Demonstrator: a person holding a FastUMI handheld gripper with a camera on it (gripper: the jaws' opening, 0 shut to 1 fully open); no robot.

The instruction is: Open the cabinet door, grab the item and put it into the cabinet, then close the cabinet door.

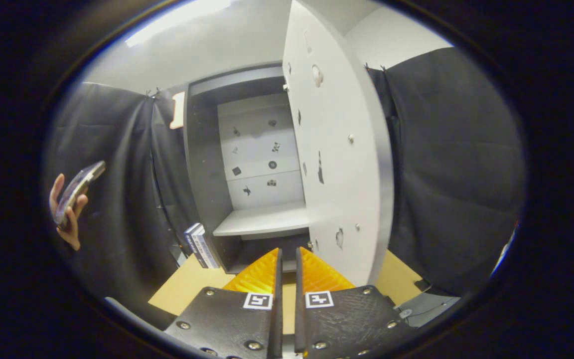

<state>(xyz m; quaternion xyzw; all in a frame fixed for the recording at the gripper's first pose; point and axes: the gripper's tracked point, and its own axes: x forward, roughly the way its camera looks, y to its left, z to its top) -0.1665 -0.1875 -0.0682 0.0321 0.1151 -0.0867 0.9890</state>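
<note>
A tall cabinet (202, 164) stands just ahead of my fingers, dark on the outside and white inside. Its white door (339, 159) is swung wide open to the right and I see its inner face. A white shelf (264, 222) crosses the cabinet's lower part with nothing on it. A small box-like item (201, 245) with blue and white sides stands upright on the table, against the cabinet's left side. My gripper (287, 259) is close to shut, only a thin slit between its fingers and nothing in it. It sits in front of the cabinet's lower opening.
The cabinet stands on a light wooden table (187, 289) whose edges show at the left and right of my fingers. A person's hand (68, 214) holds a phone at the far left. Black cloth hangs on both sides.
</note>
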